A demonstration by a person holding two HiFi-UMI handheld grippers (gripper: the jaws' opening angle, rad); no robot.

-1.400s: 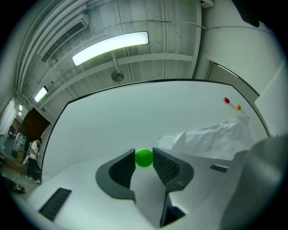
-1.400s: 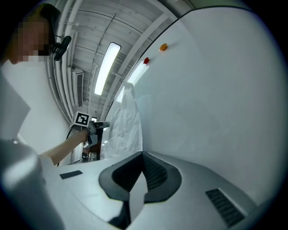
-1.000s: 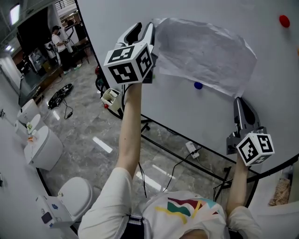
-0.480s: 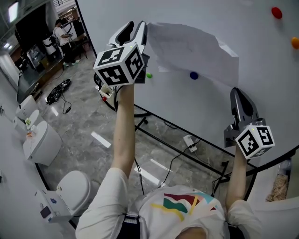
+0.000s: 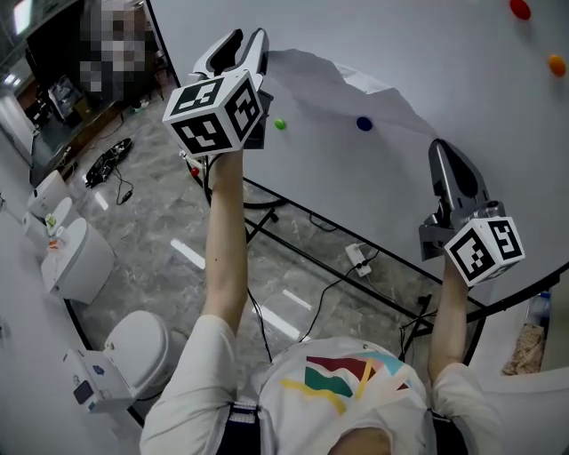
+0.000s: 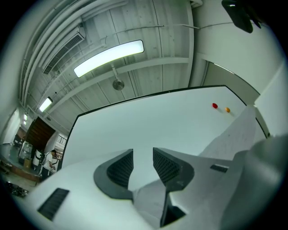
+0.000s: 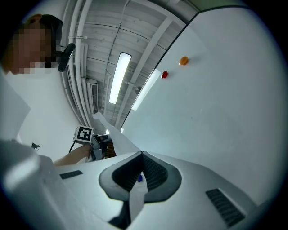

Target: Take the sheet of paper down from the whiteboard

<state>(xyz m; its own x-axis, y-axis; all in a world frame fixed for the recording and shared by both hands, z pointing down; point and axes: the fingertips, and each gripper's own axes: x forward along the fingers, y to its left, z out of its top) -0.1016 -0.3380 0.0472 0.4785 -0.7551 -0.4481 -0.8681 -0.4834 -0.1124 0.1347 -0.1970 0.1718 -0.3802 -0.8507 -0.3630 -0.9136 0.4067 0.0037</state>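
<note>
The white, creased sheet of paper [image 5: 338,84] hangs in front of the whiteboard [image 5: 400,35], stretched between my two grippers. My left gripper [image 5: 242,37] is raised at the sheet's upper left corner. In the left gripper view its fingertips [image 6: 164,164] stand a little apart, and the paper [image 6: 148,200] is caught low between the fingers and runs off to the right. My right gripper [image 5: 442,147] sits lower right, at the sheet's other end. In the right gripper view it [image 7: 141,153] is shut, with a strip of paper [image 7: 135,195] pinched through it.
A green magnet [image 5: 280,124] and a blue magnet [image 5: 364,123] sit bare on the board below the sheet. A red magnet [image 5: 518,9] and an orange one [image 5: 556,64] are at the upper right. Below are the board's black stand [image 5: 311,218], cables and white toilets [image 5: 138,351].
The sheet has come away from the blue magnet and moved up and left with the left gripper. The green magnet now shows. The right gripper has risen along the board.
</note>
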